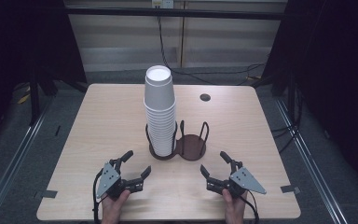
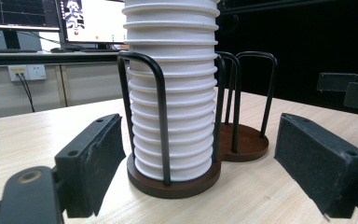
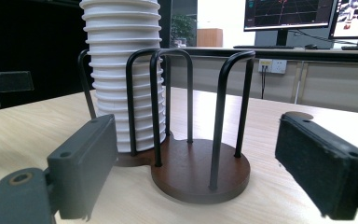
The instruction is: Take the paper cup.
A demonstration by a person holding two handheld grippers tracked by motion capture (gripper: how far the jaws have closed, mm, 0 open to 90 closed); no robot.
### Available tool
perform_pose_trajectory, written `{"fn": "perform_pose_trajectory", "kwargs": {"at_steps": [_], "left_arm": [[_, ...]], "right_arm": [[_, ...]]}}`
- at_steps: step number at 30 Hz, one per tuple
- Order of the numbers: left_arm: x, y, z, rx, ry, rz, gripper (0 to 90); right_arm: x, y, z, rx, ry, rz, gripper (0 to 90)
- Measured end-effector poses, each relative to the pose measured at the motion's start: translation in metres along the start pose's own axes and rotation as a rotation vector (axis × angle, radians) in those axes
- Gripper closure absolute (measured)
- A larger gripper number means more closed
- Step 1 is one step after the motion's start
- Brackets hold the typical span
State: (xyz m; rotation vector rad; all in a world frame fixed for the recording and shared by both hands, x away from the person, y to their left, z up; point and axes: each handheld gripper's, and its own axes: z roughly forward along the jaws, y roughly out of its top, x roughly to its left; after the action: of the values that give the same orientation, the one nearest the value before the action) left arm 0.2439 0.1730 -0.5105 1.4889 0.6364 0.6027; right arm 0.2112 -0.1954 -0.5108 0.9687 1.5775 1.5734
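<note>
Table (image 1: 102,121): light wood, bears all items. Stack of white paper cups (image 1: 159,112): upright in the left bay of the holder, ahead of the left gripper's spread jaws. Two-bay cup holder (image 1: 192,145): dark round bases, black wire hoops; its bare right bay lies ahead of the right gripper's jaws. Left gripper (image 1: 137,164): released, grasping nothing. Right gripper (image 1: 214,163): released, grasping nothing.

No text can be read; the monitors (image 2: 93,21) seem too blurred to show any.
</note>
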Motion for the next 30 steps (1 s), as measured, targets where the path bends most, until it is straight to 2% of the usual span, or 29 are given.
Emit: {"fn": "perform_pose_trajectory", "kwargs": {"at_steps": [3, 6, 9, 11, 16, 18, 20, 22, 24, 27, 30], "left_arm": [[0.0, 0.0, 0.0, 0.0, -0.001, 0.0, 15.5], [0.0, 0.0, 0.0, 0.0, -0.002, 0.0, 15.5], [0.0, 0.0, 0.0, 0.001, 0.001, 0.002, 15.5], [0.0, 0.0, 0.0, 0.001, 0.001, 0.002, 15.5], [0.0, 0.0, 0.0, 0.001, 0.0, 0.001, 15.6], [0.0, 0.0, 0.0, 0.001, 0.0, 0.002, 15.5], [0.0, 0.0, 0.0, 0.0, -0.004, 0.001, 15.4], [0.0, 0.0, -0.001, 0.002, -0.009, 0.004, 15.3], [0.0, 0.0, -0.001, 0.003, -0.009, 0.005, 15.3], [0.0, 0.0, -0.001, 0.002, -0.01, 0.005, 15.3], [0.0, 0.0, -0.001, 0.002, -0.009, 0.004, 15.3]], "right_arm": [[0.0, 0.0, -0.001, -0.008, -0.008, 0.005, 12.5], [0.001, 0.0, 0.0, 0.01, -0.01, -0.005, 12.7], [0.001, 0.002, -0.001, 0.051, 0.027, 0.006, 12.7], [0.002, 0.002, -0.001, 0.062, 0.029, -0.001, 12.7], [0.001, 0.003, 0.001, 0.082, -0.008, 0.02, 12.8], [-0.002, 0.003, 0.002, 0.089, 0.0, 0.052, 12.7], [-0.004, 0.004, 0.003, 0.101, 0.029, 0.082, 12.8], [-0.002, 0.005, 0.004, 0.112, 0.037, 0.081, 12.9], [-0.001, 0.007, 0.005, 0.134, 0.069, 0.068, 13.3], [0.0, 0.01, 0.005, 0.133, 0.099, 0.073, 14.9], [0.001, 0.017, 0.005, 0.128, 0.108, 0.059, 15.6]]}}
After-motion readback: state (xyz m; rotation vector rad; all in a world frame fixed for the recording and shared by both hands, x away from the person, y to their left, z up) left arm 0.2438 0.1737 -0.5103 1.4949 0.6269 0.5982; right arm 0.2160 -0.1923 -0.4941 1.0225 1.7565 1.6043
